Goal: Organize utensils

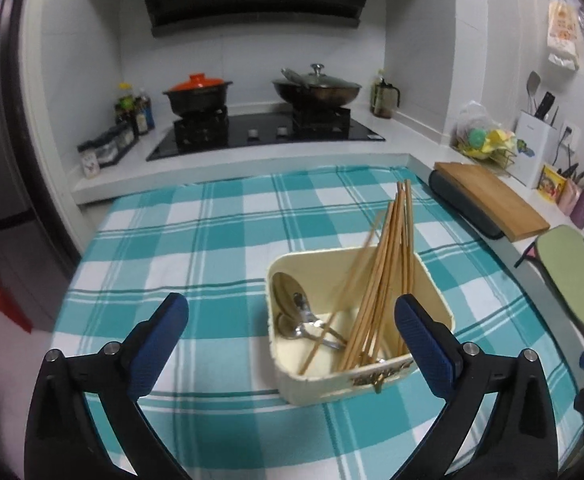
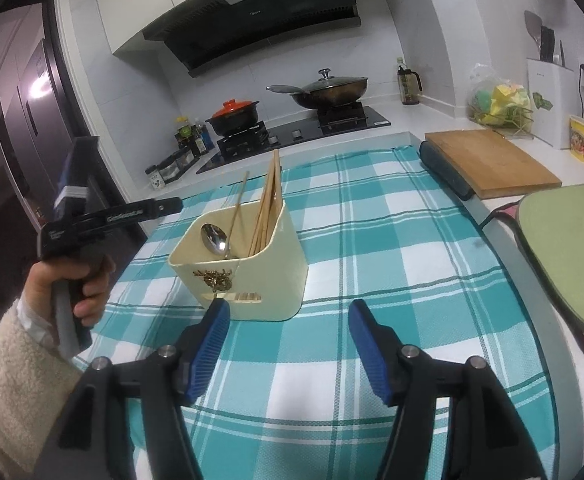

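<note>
A cream utensil holder (image 1: 331, 380) (image 2: 268, 276) stands upright on the teal checked tablecloth (image 1: 212, 240) (image 2: 371, 240). Several wooden chopsticks (image 1: 387, 264) (image 2: 268, 200) and metal spoons (image 1: 292, 296) (image 2: 214, 236) stand inside it. My left gripper (image 1: 292, 320) is open and empty, just in front of the holder and above it; it also shows in the right wrist view (image 2: 112, 216), held in a hand left of the holder. My right gripper (image 2: 288, 320) is open and empty, low over the cloth, just in front of the holder.
A wooden cutting board (image 1: 491, 196) (image 2: 487, 160) and a green mat (image 1: 571, 272) (image 2: 567, 252) lie on the counter at the right. A stove (image 1: 260, 132) with a pot and a wok is behind the table. A knife block (image 1: 531, 144) stands far right.
</note>
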Demonstrator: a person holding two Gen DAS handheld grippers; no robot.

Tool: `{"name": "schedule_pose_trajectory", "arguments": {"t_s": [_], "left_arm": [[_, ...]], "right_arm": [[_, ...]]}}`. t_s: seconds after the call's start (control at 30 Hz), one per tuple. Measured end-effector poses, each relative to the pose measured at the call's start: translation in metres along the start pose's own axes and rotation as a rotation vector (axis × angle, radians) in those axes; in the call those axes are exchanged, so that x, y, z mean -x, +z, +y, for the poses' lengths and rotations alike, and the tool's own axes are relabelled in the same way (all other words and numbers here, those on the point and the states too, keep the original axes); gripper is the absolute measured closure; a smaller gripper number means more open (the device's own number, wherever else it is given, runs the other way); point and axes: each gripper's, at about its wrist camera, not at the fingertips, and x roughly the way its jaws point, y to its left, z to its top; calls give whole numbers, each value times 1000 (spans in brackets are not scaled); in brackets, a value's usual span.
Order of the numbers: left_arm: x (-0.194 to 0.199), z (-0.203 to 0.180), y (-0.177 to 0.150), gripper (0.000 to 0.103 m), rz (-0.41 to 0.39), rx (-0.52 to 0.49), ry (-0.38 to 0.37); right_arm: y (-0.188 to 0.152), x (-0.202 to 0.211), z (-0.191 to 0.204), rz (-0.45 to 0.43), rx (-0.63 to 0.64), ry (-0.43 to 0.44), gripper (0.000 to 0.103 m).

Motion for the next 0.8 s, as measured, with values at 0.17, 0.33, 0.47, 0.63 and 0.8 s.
{"name": "schedule_pose_trajectory", "arguments": {"t_s": [0.17, 0.33, 0.47, 0.63, 0.8], "left_arm": [[38, -4, -29, 0, 13, -16, 150], [70, 1, -59, 1, 37, 54, 172], [85, 12, -72, 1, 83, 139, 103], [102, 16, -80, 1, 76, 169, 88], [109, 15, -84, 1, 76, 153, 128]], "right_arm": [[3, -13, 29, 22, 51, 10, 33], [6, -12, 57, -21, 107, -72, 16], [7, -6, 78, -44, 172, -165, 7], [5, -1, 93, -39, 184, -199, 1], [4, 4, 107, -29, 214, -190, 1]]}}
